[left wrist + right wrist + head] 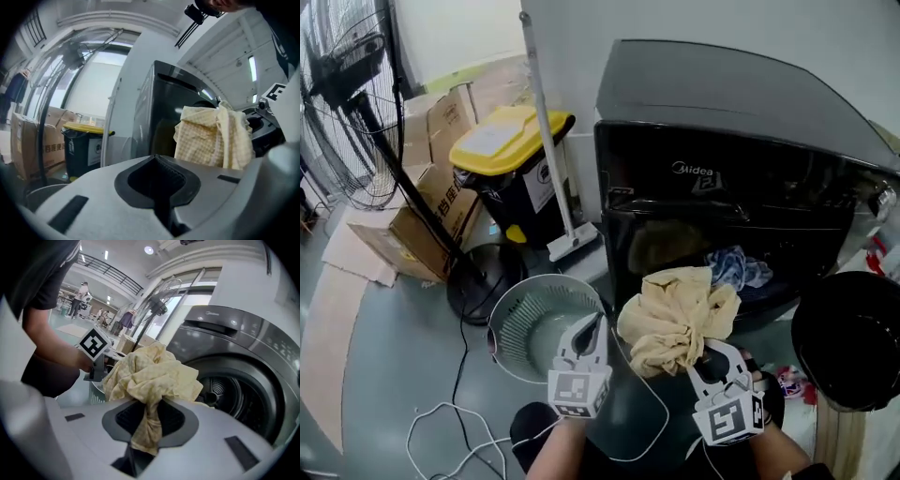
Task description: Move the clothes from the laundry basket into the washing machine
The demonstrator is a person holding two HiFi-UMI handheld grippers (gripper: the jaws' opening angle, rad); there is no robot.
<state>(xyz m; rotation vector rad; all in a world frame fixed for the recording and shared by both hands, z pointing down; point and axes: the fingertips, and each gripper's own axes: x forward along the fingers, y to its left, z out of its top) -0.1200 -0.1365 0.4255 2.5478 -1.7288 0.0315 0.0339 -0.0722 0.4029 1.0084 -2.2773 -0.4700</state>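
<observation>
the right tool (147, 420) is clenched on a bunched-up yellow cloth (675, 314). it holds the cloth up in the air, right in front of the open hole of the black washing machine (722, 103). a blue cloth (736, 267) lies inside the machine. the round door (848, 337) hangs open on the right. the left tool (589, 330) has its jaws pressed together, just beside the yellow cloth and close to the white laundry basket (517, 323) on the floor. a bin with a yellow lid (511, 141) stands left of the machine.
</observation>
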